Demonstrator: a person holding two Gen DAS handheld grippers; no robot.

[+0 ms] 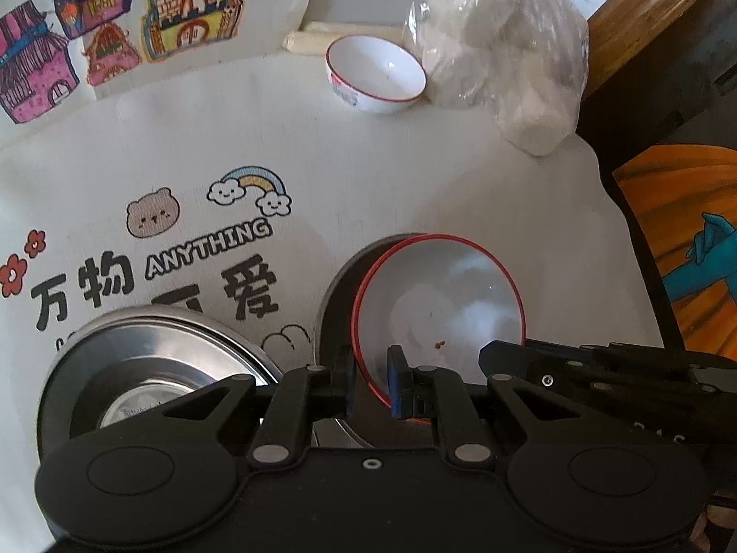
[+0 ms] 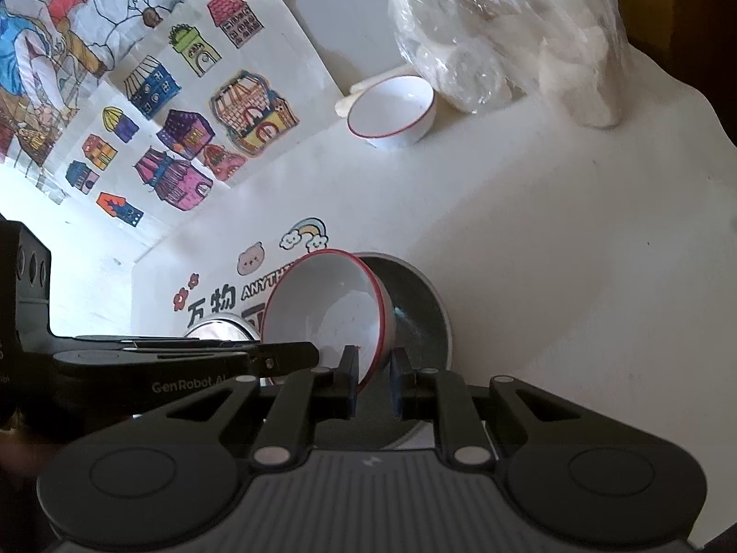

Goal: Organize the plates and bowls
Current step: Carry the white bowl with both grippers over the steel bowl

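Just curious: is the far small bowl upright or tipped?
Upright: the small bowl sits on its base, red rim up, beside the plastic bag.

The near bowl (image 1: 437, 304) is white with a red rim; the far bowl (image 1: 375, 73) is alike. The plate (image 2: 414, 304) is dark grey, the dish (image 1: 152, 359) silvery. The white cloth (image 1: 414, 175) bears a rainbow, a bear, red flowers and black lettering. Both grippers are black.

Two red-rimmed bowls (image 1: 437, 304) (image 1: 375, 73), two steel plates (image 1: 152, 368) (image 1: 334, 304), one plastic bag (image 1: 502, 50).
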